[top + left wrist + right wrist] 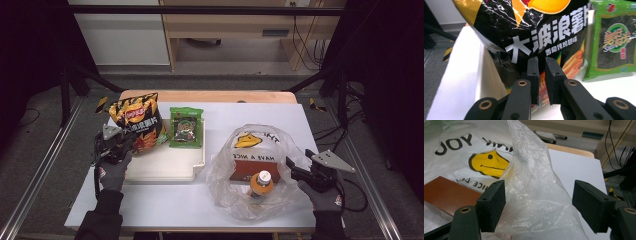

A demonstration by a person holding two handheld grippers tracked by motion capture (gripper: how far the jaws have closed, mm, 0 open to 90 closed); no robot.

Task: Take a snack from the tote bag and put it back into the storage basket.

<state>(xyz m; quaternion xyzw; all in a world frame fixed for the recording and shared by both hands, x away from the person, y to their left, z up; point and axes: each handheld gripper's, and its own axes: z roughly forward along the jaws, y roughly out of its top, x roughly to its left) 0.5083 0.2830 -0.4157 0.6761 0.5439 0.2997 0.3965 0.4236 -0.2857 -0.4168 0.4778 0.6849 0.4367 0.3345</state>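
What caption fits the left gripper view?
Left gripper pinching the chip bag's lower edge, green seaweed pack beside it.

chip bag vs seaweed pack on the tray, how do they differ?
The chip bag is black and orange, bigger, puffed up; the seaweed pack is green, smaller, flat. The left claw is pinched on the chip bag's lower edge; the seaweed pack is untouched. Both sit on the white tray.

Clear plastic bag [534, 192] rises between spread black fingers [492, 203].
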